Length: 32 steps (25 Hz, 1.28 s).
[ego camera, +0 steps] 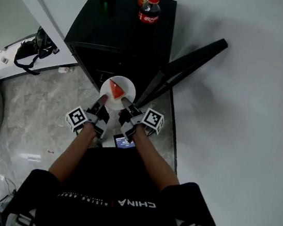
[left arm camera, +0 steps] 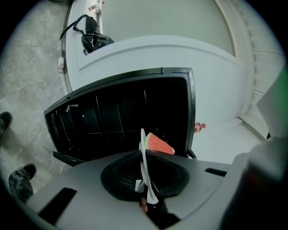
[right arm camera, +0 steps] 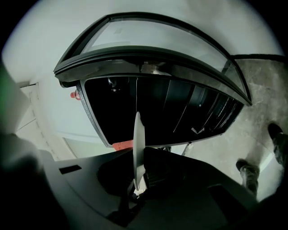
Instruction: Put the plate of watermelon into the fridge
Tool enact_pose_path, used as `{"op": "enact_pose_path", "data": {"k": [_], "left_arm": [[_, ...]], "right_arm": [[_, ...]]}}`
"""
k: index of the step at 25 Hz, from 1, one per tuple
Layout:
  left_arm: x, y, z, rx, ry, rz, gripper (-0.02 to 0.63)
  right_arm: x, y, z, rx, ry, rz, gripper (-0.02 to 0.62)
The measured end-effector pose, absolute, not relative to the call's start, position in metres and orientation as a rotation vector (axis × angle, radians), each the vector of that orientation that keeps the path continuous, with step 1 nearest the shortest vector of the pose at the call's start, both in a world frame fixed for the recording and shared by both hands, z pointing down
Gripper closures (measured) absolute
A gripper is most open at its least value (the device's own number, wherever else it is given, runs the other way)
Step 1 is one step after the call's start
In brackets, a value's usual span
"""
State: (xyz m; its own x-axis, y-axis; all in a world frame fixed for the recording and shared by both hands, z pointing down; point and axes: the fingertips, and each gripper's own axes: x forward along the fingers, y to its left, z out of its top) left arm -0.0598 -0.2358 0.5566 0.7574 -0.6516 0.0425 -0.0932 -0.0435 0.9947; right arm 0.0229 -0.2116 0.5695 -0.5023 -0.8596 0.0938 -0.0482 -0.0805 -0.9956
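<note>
Fingers of my left gripper and right gripper pinch opposite rims of the white plate. A watermelon wedge sits on it, facing the open black fridge.

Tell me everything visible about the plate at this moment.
The plate is small, round, white and smooth, held level in the air before the open black fridge. One red wedge of watermelon lies on it. The left gripper and right gripper each pinch its near rim; nothing else touches it.
</note>
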Motion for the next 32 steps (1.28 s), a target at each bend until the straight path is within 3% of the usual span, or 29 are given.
{"op": "enact_pose_path", "data": {"k": [10,32], "left_arm": [[-0.072,-0.265,0.550,1.592,-0.471,-0.370,0.572],[-0.058,-0.296,0.576,1.491,-0.522,-0.405,0.578]], "right_arm": [[-0.006,-0.239,0.559,-1.078,1.508,-1.546,0.563],[0.009,-0.265,0.576,-1.185,1.520,-1.535,0.563]]}}
